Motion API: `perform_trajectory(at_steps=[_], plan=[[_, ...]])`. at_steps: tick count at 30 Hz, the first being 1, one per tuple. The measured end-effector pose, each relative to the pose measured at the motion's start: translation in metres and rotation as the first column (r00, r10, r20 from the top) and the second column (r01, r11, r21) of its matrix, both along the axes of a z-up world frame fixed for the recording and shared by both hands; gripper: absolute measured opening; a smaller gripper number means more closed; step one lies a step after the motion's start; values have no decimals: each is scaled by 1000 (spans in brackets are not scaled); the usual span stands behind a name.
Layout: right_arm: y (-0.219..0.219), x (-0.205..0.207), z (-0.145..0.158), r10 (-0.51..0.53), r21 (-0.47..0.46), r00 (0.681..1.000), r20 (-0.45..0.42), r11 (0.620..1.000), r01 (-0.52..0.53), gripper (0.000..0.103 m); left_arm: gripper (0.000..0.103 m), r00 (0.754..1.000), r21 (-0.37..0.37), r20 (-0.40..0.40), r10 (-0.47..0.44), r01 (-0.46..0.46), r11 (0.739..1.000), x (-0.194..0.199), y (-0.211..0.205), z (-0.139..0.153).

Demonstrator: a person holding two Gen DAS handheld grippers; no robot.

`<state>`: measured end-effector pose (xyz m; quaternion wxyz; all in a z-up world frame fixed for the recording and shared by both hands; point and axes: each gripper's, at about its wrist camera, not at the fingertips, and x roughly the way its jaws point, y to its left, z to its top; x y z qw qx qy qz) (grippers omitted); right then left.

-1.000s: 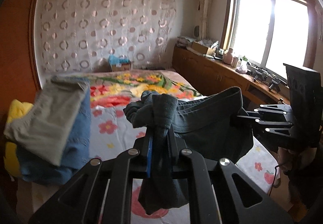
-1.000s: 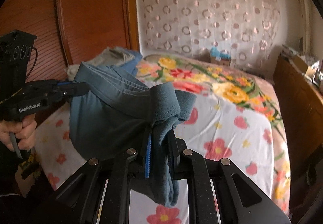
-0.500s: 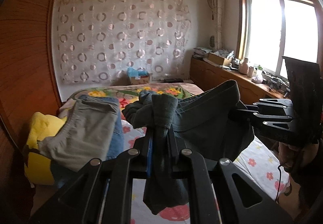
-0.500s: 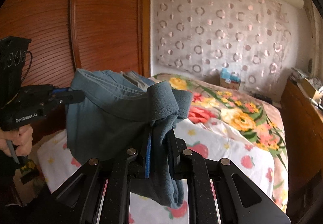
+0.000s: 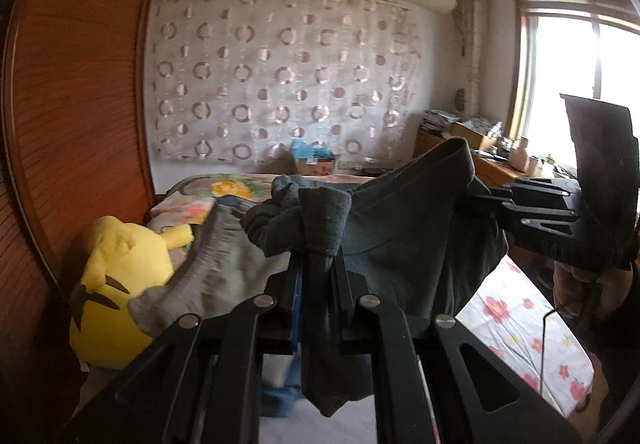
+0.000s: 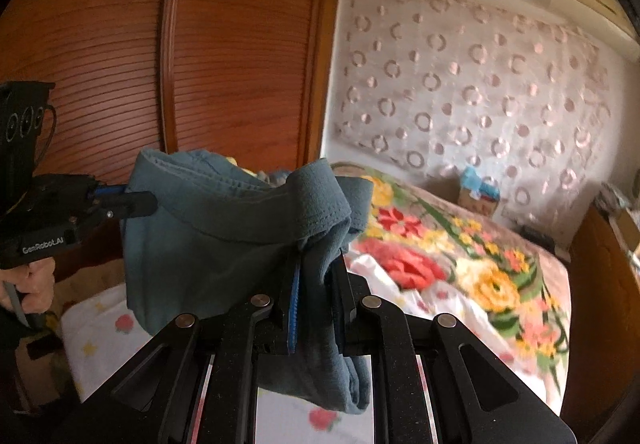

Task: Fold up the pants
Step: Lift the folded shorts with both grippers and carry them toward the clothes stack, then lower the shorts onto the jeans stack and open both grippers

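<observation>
Dark teal pants (image 5: 404, 244) hang in the air between my two grippers, above the bed. My left gripper (image 5: 318, 264) is shut on a bunched corner of the waistband. My right gripper (image 6: 316, 272) is shut on the other bunched corner of the same pants (image 6: 208, 240). The waistband is stretched between them. In the left wrist view the right gripper (image 5: 464, 204) comes in from the right edge. In the right wrist view the left gripper (image 6: 136, 202) comes in from the left edge. The hanging legs are mostly hidden below the fingers.
A bed with a floral sheet (image 6: 452, 268) lies below. A stack of folded grey and blue clothes (image 5: 224, 256) and a yellow plush toy (image 5: 116, 280) lie at its left side. A wooden wardrobe (image 6: 224, 56) stands left, a wooden counter (image 5: 492, 164) under the window right.
Both grippers have risen with the pants and tilted up, so the views show more wall and wardrobe. The plush toy and clothes stack have come closer in the left view.
</observation>
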<state>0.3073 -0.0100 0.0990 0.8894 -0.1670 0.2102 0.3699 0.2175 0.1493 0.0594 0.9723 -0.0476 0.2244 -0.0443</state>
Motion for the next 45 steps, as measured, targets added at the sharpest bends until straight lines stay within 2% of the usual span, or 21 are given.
perform_trajectory(at_steps=[6, 13, 21, 29, 35, 38, 40, 43, 45], plan=[[34, 34, 4, 44, -11, 999, 21, 999, -44, 11, 8, 999, 0, -3, 51, -51, 999, 18, 21, -3], [73, 75, -20, 89, -20, 996, -15, 996, -90, 11, 8, 993, -10, -29, 114, -114, 993, 26, 38, -24], [114, 94, -33, 157, -15, 988, 0, 988, -157, 11, 9, 987, -17, -36, 159, -160, 987, 17, 48, -36], [161, 112, -47, 205, -1, 978, -43, 979, -206, 11, 10, 972, -29, -61, 228, -230, 973, 13, 56, -49], [179, 123, -60, 178, -3, 979, -99, 984, -179, 13, 18, 958, -21, -92, 272, -275, 961, 14, 63, -62], [174, 127, -64, 147, 19, 980, -135, 989, -146, 28, 21, 953, -19, -93, 287, -290, 957, 13, 64, -62], [167, 126, -59, 144, 45, 981, -132, 989, -139, 31, 25, 955, -13, -72, 288, -290, 957, 10, 62, -57], [155, 125, -53, 156, 66, 977, -145, 987, -147, 31, 38, 959, -3, -54, 278, -279, 960, 7, 60, -50], [147, 124, -53, 184, 73, 966, -179, 982, -174, 31, 40, 963, -3, -55, 265, -265, 964, 11, 60, -48]])
